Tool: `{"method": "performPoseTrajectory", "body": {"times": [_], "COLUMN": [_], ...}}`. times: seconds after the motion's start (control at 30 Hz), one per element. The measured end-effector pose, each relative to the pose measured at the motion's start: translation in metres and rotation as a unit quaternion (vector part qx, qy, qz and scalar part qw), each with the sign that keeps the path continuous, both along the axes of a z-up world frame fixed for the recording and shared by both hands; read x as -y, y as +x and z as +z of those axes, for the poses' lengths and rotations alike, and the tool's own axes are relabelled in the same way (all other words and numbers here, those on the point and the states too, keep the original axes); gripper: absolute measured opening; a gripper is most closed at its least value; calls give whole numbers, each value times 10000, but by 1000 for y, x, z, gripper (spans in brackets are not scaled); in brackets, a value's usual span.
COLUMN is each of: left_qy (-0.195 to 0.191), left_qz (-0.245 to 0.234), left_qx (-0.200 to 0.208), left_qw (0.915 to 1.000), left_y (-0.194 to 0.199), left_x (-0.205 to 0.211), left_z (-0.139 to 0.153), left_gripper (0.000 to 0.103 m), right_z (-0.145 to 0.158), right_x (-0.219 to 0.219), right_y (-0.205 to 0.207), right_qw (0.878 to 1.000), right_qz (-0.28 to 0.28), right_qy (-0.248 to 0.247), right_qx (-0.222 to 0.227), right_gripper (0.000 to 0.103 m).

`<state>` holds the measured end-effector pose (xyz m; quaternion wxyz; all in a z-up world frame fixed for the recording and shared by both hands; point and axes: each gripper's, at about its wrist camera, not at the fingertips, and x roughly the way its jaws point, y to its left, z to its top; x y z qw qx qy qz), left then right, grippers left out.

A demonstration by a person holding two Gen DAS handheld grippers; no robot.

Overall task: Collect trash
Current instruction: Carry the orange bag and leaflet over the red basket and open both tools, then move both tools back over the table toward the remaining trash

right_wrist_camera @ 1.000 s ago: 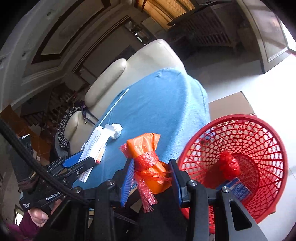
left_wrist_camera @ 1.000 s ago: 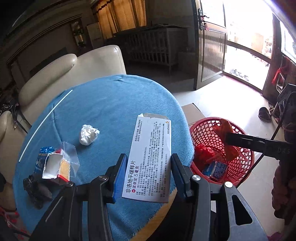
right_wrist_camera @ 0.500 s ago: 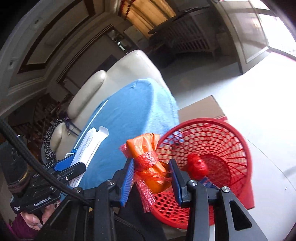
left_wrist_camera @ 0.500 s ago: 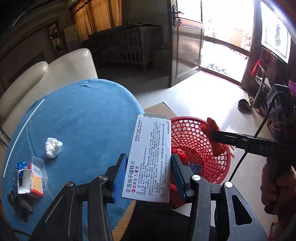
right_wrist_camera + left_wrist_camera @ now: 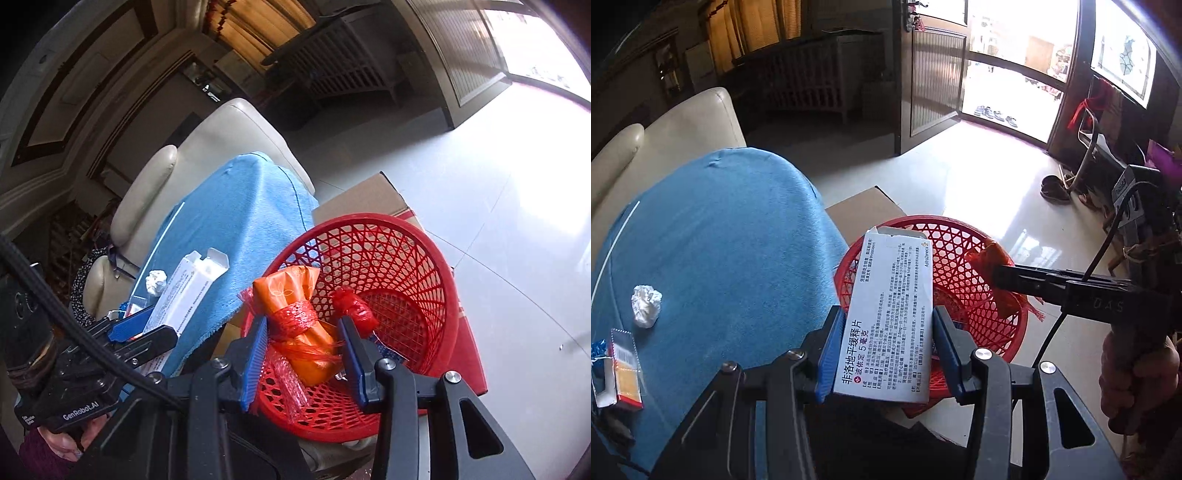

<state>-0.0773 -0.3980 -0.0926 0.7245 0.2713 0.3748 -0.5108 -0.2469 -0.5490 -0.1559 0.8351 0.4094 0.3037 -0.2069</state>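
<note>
Both grippers have swung from the desk (image 5: 720,240) over the red basket (image 5: 439,266), the left gripper (image 5: 886,354) clamped on a medicine box (image 5: 890,314), the right gripper (image 5: 303,354) seemingly loosening around the orange bag (image 5: 291,295), so drops look imminent.

Left tool (image 5: 888,341): black frame, blue ribbed pads (image 5: 831,350) on both fingers, round silver screws on the finger arms. Right tool (image 5: 304,356): same build, black frame, blue pads (image 5: 255,360), silver screws. Seen from the side, the left unit's body reads "GenRobot.AI" in white; a thick black braided cable (image 5: 55,314) runs across it. The right unit carries faint "DAS" lettering and a thin black cable. Bare skin on the right hand (image 5: 1137,373); dark maroon sleeve at the left wrist.
</note>
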Motion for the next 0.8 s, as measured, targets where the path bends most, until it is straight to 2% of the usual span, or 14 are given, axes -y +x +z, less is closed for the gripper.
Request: {"method": "performPoseTrajectory", "body": {"times": [0.17, 0.27, 0.43, 0.6, 0.7, 0.8], "left_qy": [50, 66, 48, 27, 33, -55], "left_qz": [-7, 34, 155, 323, 461, 706], "left_qx": [46, 41, 163, 242, 333, 320], "left_qw": [10000, 10000, 9997, 9992, 9984, 9970], "left_y": [-2, 1, 5, 13, 19, 30], "left_x": [5, 6, 0, -17, -34, -56], "left_z": [-3, -3, -1, 5, 7, 14], "left_gripper": [50, 51, 56, 56, 65, 66], "right_z": [-2, -2, -2, 1, 4, 8], "right_x": [5, 7, 8, 3, -2, -9], "right_y": [-4, -6, -5, 3, 12, 22], "right_qw": [9999, 9997, 9995, 9998, 9998, 9998], "right_qz": [-75, -139, -173, -56, 50, 176], "right_qy": [133, 208, 249, 204, 172, 120], "right_qx": [27, 36, 27, 11, 19, 9], "right_gripper": [44, 50, 51, 51, 51, 51]}}
